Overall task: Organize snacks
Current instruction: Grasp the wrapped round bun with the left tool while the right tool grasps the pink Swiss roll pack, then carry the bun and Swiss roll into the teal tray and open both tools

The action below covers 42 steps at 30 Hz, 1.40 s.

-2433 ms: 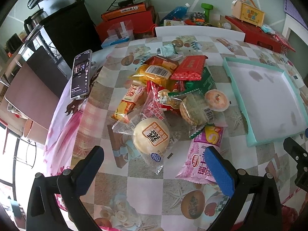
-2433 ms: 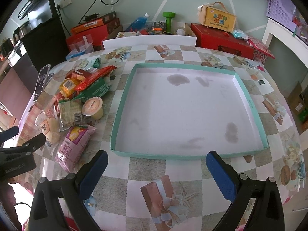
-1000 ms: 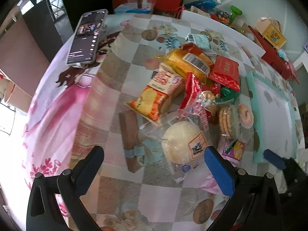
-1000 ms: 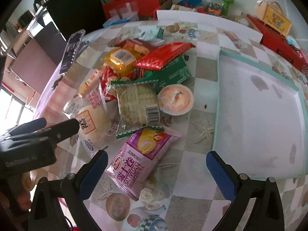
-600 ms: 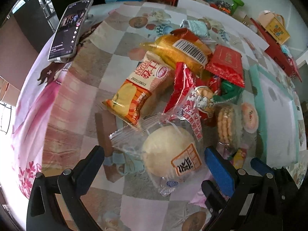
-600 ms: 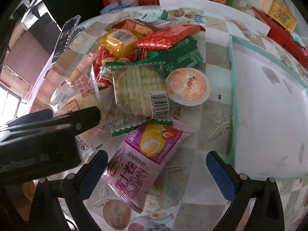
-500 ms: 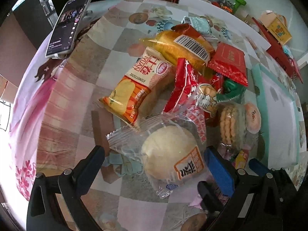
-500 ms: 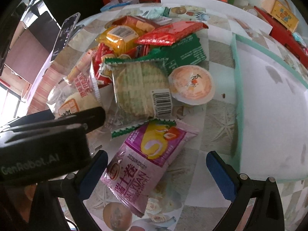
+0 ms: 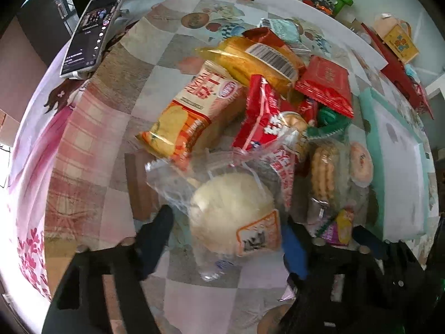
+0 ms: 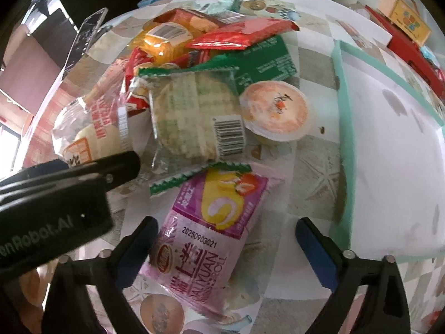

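A pile of snacks lies on the patterned table. My left gripper (image 9: 225, 239) is open, its fingers on either side of a round white bun in a clear wrapper (image 9: 233, 208). The bun also shows in the right wrist view (image 10: 91, 139), with the left gripper beside it. My right gripper (image 10: 225, 239) is open, over a pink swiss-roll pack (image 10: 208, 236). Beyond it lie a green-edged cracker pack (image 10: 192, 119) and a jelly cup (image 10: 275, 111). The mint-edged tray (image 10: 345, 128) lies to the right.
An orange bread pack (image 9: 192, 114), a yellow pack (image 9: 258, 58), a red pack (image 9: 325, 86) and a green pack (image 10: 264, 58) are heaped behind. A phone (image 9: 94, 30) lies at the table's far left edge. Red boxes (image 10: 411, 47) stand at the back.
Both grippers have moved from the tray side to the snack pile and come down close. The left fingers have narrowed around the bun. The right gripper has closed in on the pink pack.
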### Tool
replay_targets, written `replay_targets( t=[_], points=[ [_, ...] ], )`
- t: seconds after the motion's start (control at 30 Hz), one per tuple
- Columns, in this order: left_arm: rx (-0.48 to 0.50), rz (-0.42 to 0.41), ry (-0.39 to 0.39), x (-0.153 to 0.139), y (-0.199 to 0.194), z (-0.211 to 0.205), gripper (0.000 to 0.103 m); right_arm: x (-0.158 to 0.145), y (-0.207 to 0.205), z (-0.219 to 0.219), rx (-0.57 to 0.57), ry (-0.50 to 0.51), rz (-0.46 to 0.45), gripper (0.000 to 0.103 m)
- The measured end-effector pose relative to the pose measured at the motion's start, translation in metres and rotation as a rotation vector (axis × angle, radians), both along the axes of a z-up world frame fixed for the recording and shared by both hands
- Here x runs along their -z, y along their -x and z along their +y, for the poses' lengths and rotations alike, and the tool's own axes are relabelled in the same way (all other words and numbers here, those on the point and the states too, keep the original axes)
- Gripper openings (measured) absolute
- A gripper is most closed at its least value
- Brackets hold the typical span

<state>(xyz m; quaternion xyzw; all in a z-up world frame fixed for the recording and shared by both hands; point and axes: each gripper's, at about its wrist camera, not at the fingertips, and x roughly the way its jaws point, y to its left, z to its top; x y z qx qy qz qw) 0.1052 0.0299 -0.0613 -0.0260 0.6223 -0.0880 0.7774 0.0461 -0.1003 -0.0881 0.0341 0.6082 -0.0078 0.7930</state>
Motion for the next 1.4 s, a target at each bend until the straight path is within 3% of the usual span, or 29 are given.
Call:
replay_targets(
  t=[0.13, 0.27, 0.4, 0.83, 1.17, 1.4],
  points=[
    [0.001, 0.006, -0.001, -0.002, 0.006, -0.007, 0.057, -0.004, 0.002, -0.008, 0.025, -0.037, 0.004, 0.078],
    [-0.008, 0.007, -0.025, -0.005, 0.016, -0.017, 0.056, -0.006, 0.002, -0.015, 0.019, -0.094, 0.002, 0.051],
    [-0.016, 0.011, -0.036, -0.007, 0.024, -0.023, 0.055, -0.015, -0.004, -0.02, 0.023, -0.116, 0.006, 0.044],
    [-0.032, -0.056, -0.028, -0.045, 0.042, -0.03, 0.054, -0.043, 0.021, -0.037, 0.029, -0.183, -0.052, 0.042],
    [-0.011, -0.175, 0.004, -0.103, 0.047, -0.02, 0.054, -0.099, 0.044, -0.06, 0.047, -0.236, -0.197, 0.042],
    [0.035, -0.232, 0.018, -0.128, 0.033, -0.047, 0.054, -0.129, 0.04, -0.081, 0.093, -0.227, -0.283, 0.042]
  ],
)
